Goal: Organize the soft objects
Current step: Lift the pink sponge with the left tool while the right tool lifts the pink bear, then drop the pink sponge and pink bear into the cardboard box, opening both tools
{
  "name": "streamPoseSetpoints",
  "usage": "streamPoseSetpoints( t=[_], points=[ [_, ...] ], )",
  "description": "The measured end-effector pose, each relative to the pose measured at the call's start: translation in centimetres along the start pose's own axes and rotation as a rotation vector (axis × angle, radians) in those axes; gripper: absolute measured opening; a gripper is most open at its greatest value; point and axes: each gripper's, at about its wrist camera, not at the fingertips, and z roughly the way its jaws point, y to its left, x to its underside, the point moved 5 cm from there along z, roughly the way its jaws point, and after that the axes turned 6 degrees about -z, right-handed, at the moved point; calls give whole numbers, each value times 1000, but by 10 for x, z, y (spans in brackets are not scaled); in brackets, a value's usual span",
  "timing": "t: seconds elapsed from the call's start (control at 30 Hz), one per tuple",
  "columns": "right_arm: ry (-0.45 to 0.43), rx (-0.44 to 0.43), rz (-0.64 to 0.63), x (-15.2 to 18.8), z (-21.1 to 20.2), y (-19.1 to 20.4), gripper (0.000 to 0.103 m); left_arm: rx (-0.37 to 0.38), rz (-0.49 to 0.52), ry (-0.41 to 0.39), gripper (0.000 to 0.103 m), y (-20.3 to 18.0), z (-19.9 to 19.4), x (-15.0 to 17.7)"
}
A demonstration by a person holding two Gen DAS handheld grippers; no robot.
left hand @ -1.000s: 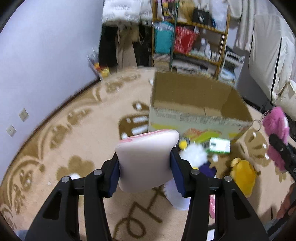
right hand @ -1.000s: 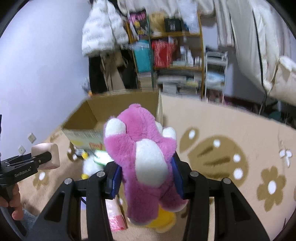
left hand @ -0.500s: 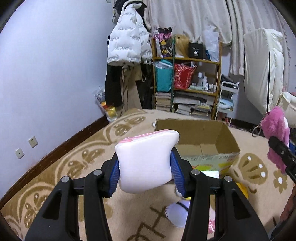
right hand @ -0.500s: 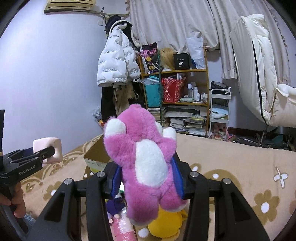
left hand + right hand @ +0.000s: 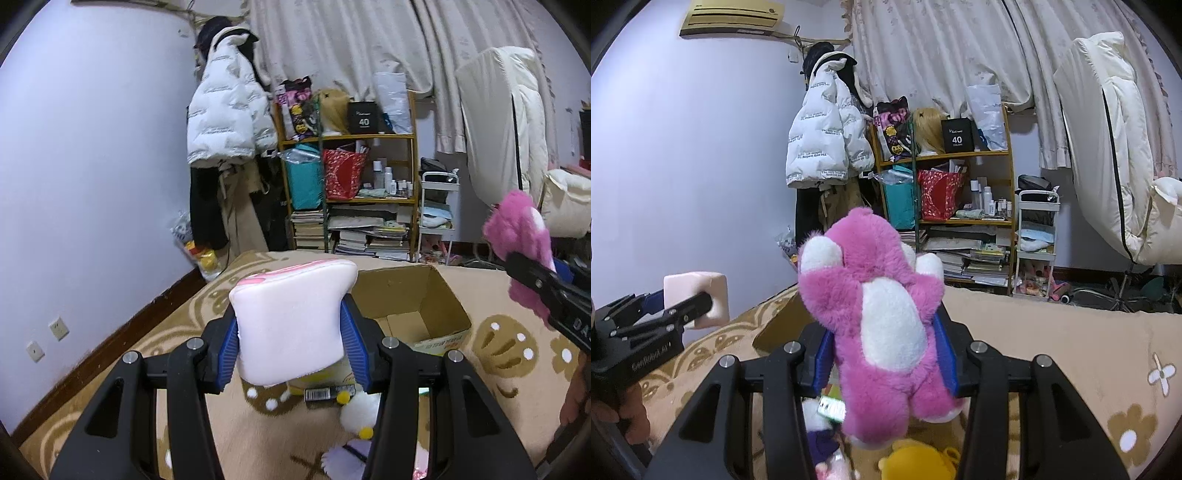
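Observation:
My left gripper point(image 5: 291, 350) is shut on a pale pink toast-shaped cushion point(image 5: 291, 317), held up above the carpet. My right gripper point(image 5: 886, 362) is shut on a pink and white plush bear point(image 5: 882, 317). An open cardboard box point(image 5: 410, 299) stands on the carpet just beyond the cushion. The bear point(image 5: 521, 236) and the right gripper show at the right edge of the left wrist view. At the left of the right wrist view the cushion point(image 5: 696, 299) sits in the left gripper. On the floor below lie a white plush point(image 5: 360, 410) and a yellow plush point(image 5: 916, 461).
A patterned beige carpet point(image 5: 498, 343) covers the floor. A crowded wooden shelf point(image 5: 351, 192) with books and bags stands against the back wall, beside a hanging white jacket point(image 5: 225, 114). A white cart point(image 5: 437, 221) and a cream chair point(image 5: 509, 122) stand at the right.
Both grippers have risen and tilted upward with their toys still clamped. The box has slid lower in both views, and more of the back wall and shelf shows.

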Motion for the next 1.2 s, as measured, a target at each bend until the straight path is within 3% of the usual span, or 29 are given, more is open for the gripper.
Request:
streamPoseSetpoints(
  t=[0.33, 0.73, 1.2],
  points=[
    [36, -27, -10, -1, 50, -2, 49, 35, 34, 12, 49, -18, 35, -8],
    [91, -61, 79, 14, 102, -24, 49, 51, 57, 66, 50, -29, 78, 4],
    [157, -135, 43, 35, 119, -9, 51, 77, 54, 153, 52, -39, 112, 22]
  ],
)
